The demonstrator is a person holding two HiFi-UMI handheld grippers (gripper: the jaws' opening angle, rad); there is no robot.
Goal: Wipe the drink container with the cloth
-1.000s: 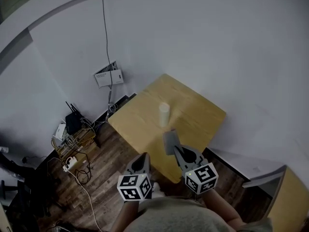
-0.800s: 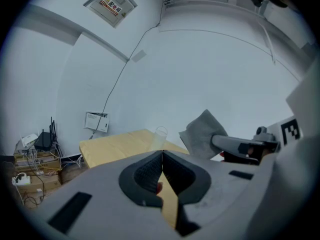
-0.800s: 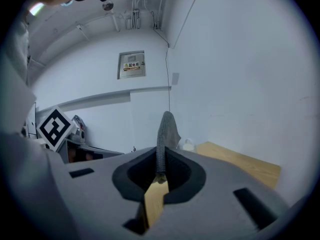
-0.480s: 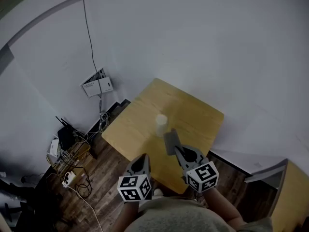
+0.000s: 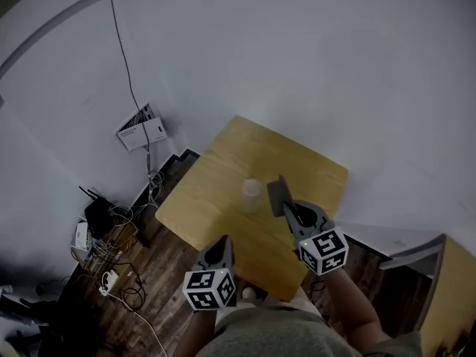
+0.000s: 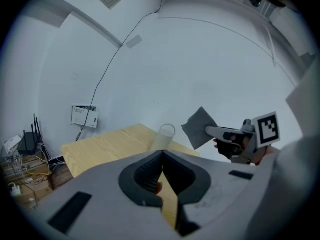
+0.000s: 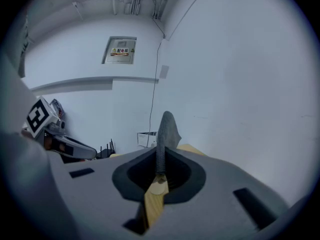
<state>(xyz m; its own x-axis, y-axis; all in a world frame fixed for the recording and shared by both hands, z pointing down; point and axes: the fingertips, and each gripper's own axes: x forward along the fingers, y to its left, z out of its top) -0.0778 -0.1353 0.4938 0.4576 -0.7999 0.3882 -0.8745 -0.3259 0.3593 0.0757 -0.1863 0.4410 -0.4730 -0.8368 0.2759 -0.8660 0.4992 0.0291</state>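
A pale translucent drink container stands upright near the middle of the small wooden table; the left gripper view shows the container beyond my shut jaws. My right gripper is shut on a grey cloth that hangs just right of the container, apart from it. In the right gripper view the cloth sticks up edge-on from between the jaws. My left gripper is shut and empty, low over the table's near edge, short of the container. The left gripper view also shows the right gripper with the cloth.
White walls close in behind the table. A white box hangs on the wall at left, with a cable above it. Routers and tangled cables lie on the dark wood floor at left. A second wooden surface is at the far right.
My right gripper has carried the cloth forward and right, up beside the container. The head view has shifted, so the table sits more central. The left gripper has barely moved.
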